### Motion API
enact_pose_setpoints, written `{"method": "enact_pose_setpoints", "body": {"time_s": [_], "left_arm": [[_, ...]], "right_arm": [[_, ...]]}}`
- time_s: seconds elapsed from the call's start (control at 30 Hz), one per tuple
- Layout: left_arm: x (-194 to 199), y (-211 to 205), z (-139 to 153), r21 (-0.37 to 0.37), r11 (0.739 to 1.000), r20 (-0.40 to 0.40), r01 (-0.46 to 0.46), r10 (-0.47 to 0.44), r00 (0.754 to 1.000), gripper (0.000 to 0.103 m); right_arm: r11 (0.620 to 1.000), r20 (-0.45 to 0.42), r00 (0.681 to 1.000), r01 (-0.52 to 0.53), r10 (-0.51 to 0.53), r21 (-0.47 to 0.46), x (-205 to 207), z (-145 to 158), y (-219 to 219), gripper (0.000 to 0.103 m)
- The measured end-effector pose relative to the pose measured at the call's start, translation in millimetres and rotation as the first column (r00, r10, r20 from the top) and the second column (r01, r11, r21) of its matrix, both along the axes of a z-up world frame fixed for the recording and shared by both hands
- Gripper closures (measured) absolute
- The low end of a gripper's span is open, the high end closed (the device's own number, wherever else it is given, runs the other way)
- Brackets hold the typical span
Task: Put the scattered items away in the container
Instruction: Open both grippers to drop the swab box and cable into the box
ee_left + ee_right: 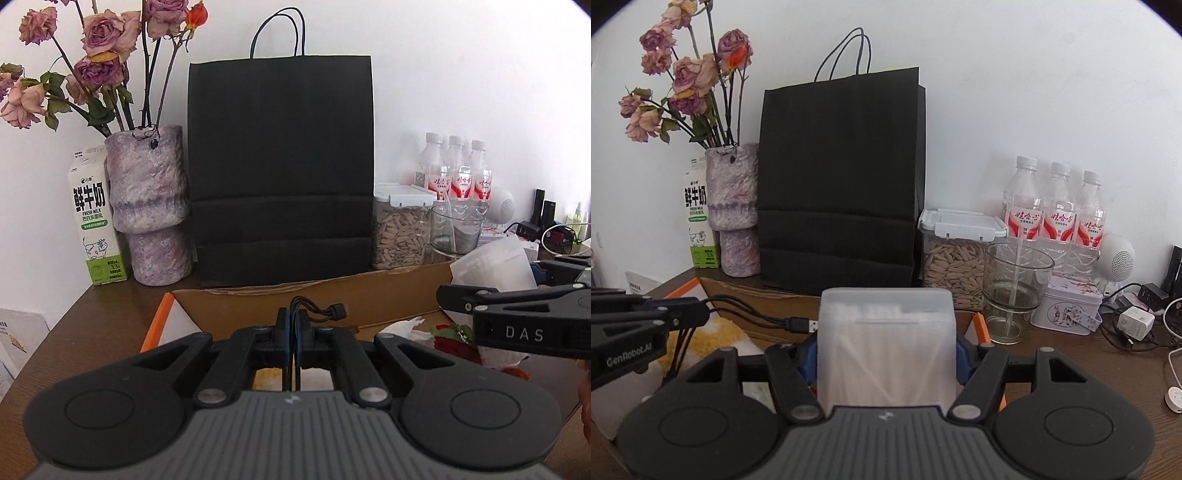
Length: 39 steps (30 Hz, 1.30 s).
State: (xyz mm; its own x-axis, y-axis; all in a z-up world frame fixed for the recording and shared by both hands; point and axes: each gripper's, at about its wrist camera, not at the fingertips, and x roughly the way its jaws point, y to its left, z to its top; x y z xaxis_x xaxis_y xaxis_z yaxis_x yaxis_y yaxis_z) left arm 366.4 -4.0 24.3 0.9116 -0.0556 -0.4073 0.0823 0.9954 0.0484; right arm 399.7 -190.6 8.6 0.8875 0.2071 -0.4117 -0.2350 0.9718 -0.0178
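Note:
My left gripper (293, 325) is shut on a black multi-plug cable (325, 310), whose plugs stick out past the blue pads. It hangs over the open cardboard box (369, 295). From the right wrist view the same cable (764, 319) trails from the left gripper (679, 314), with a USB plug pointing right. My right gripper (886, 350) is shut on a frosted plastic box of thin white sticks (886, 339), held upright above the cardboard box (746, 291). That frosted box (495, 266) also shows at the right of the left wrist view, with the right gripper (461, 299) beside it.
A black paper bag (280, 166) stands behind the box, with a vase of dried roses (147, 206) and a milk carton (94, 218) to its left. A seed jar (955, 262), glass (1015, 291), three water bottles (1056, 214), a tin (1067, 310) and chargers (1134, 321) crowd the right.

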Motion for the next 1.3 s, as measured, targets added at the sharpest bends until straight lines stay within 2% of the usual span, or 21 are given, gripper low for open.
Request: {"method": "enact_pose_setpoints", "body": {"time_s": [0.07,0.1,0.13,0.17,0.2,0.23,0.27,0.33,0.4,0.77,1.0,1.3], "left_arm": [[2,0,-3,0.003,1.0,-0.012,-0.01,0.01,1.0,0.097],[1,0,-3,0.004,1.0,-0.011,-0.016,0.016,1.0,0.093],[0,0,-3,0.008,1.0,-0.006,-0.025,0.025,1.0,0.088],[-2,1,-3,0.008,0.999,0.001,-0.033,0.032,0.999,0.064],[-5,1,-1,0.002,0.999,0.018,-0.048,0.048,0.999,0.03],[-10,2,2,-0.01,0.998,0.044,-0.068,0.068,0.997,0.018],[-14,3,4,-0.016,0.996,0.068,-0.087,0.088,0.994,0.012],[-20,3,10,-0.009,0.995,0.102,-0.095,0.095,0.99,0.009],[-25,2,14,-0.002,0.992,0.132,-0.13,0.129,0.983,0.0],[-45,1,13,0.009,0.993,0.121,-0.118,0.116,0.986,0.0],[-76,9,13,-0.028,0.992,0.124,-0.119,0.122,0.985,0.0],[-116,14,11,-0.033,0.991,0.113,-0.126,0.129,0.985,0.0]], "right_arm": [[1.0,-0.023,1.0,-0.017,0.017,-0.01,5,-1,1,0.038],[1.0,-0.027,0.999,-0.023,0.022,-0.012,5,0,1,0.029],[1.0,-0.026,0.999,-0.021,0.02,-0.012,4,0,1,0.014],[1.0,-0.019,1.0,-0.017,0.017,-0.011,2,1,1,0.01],[1.0,-0.012,1.0,-0.015,0.015,-0.011,0,2,1,0.005],[1.0,-0.008,1.0,-0.015,0.015,-0.012,-2,3,1,0.004],[1.0,-0.009,1.0,-0.018,0.017,-0.01,-3,5,0,0.004],[1.0,-0.012,1.0,-0.022,0.022,0.003,-6,7,-2,0.001],[1.0,-0.01,1.0,-0.021,0.021,0.017,-9,10,-4,0.001],[1.0,0.031,0.999,-0.01,0.01,0.023,-37,19,-8,0.0],[1.0,0.038,0.999,0.001,-0.001,0.017,-71,17,-11,0.0],[1.0,0.017,1.0,0.009,-0.01,0.023,-115,12,-14,0.0]]}}
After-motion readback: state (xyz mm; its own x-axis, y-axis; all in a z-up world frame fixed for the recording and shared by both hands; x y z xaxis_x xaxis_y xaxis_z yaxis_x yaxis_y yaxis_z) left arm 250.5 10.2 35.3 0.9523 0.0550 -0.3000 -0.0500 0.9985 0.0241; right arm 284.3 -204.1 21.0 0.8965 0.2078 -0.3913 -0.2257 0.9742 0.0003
